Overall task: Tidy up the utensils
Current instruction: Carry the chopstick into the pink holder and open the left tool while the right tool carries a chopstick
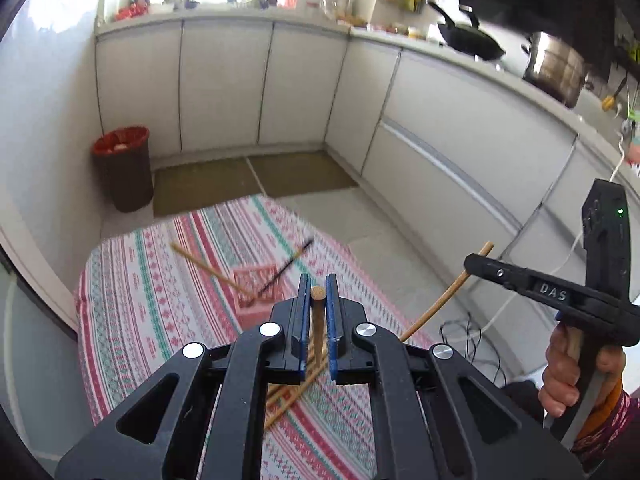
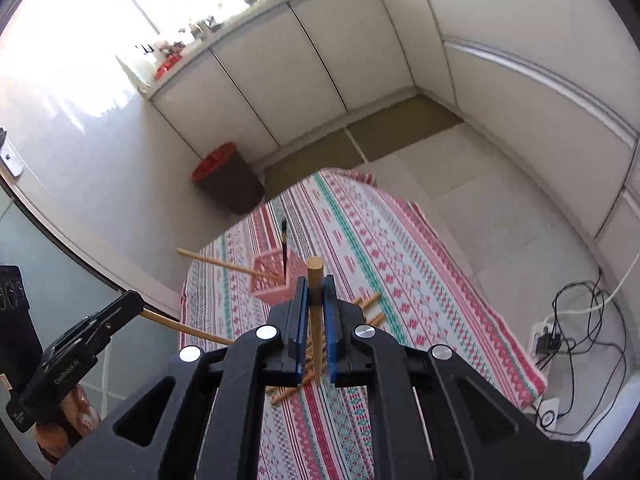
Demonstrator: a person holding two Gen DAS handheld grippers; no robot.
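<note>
My left gripper (image 1: 318, 294) is shut on a wooden chopstick (image 1: 318, 320) and holds it above the patterned tablecloth (image 1: 160, 300). My right gripper (image 2: 315, 292) is shut on another wooden chopstick (image 2: 316, 312); it also shows from the side in the left wrist view (image 1: 476, 262) with its chopstick (image 1: 444, 300). A small pink basket (image 1: 258, 290) (image 2: 276, 280) on the cloth holds a wooden chopstick (image 2: 224, 264) and a black one (image 2: 285, 248), both leaning. Several loose wooden chopsticks (image 2: 368, 308) lie on the cloth under the grippers.
A dark bin with a red liner (image 1: 124, 168) (image 2: 228, 178) stands on the floor by the white cabinets (image 1: 224, 84). A power strip and cables (image 2: 548, 340) lie on the floor at right. A wok (image 1: 468, 36) and a steel pot (image 1: 556, 66) sit on the counter.
</note>
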